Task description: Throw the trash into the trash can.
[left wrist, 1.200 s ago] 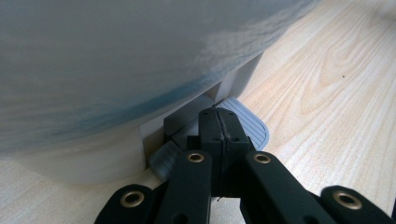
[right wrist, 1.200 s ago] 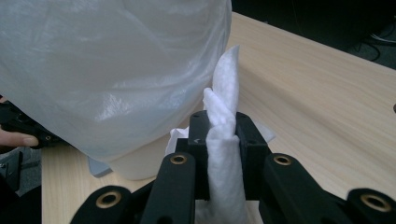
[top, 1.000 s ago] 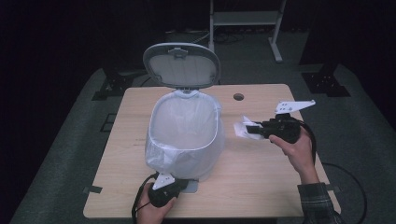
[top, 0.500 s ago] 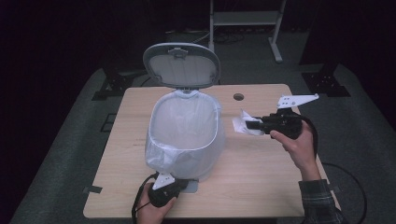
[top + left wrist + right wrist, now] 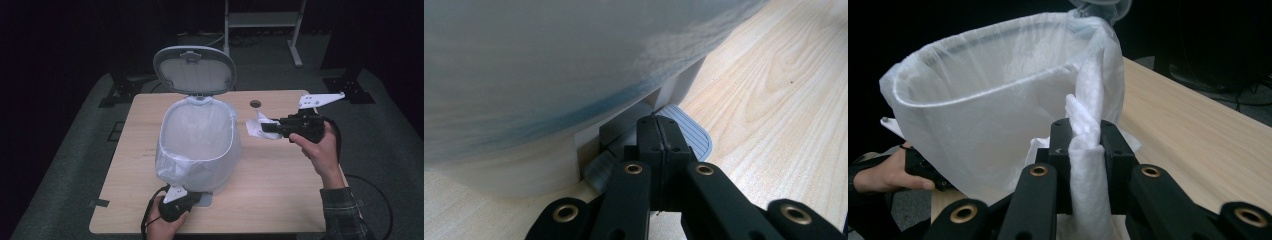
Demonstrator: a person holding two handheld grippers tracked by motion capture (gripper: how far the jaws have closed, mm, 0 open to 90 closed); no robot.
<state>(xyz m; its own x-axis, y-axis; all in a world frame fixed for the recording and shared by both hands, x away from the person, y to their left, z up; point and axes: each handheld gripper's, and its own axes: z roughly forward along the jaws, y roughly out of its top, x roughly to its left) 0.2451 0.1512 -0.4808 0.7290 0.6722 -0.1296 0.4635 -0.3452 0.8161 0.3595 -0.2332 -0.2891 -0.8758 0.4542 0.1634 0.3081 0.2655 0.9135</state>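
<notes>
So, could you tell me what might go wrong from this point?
1. The tissue is pinched in the right gripper beside the bin, not over its opening, so letting go now would likely drop it on the table.
2. The shut left gripper presses the pedal; a slip could let the lid fall.

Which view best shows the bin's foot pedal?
The left gripper view: the ribbed grey pedal lies right under the shut left gripper. In the high view, it's a sliver at the bin's base. The right gripper view faces the bag-lined bin wall.
</notes>
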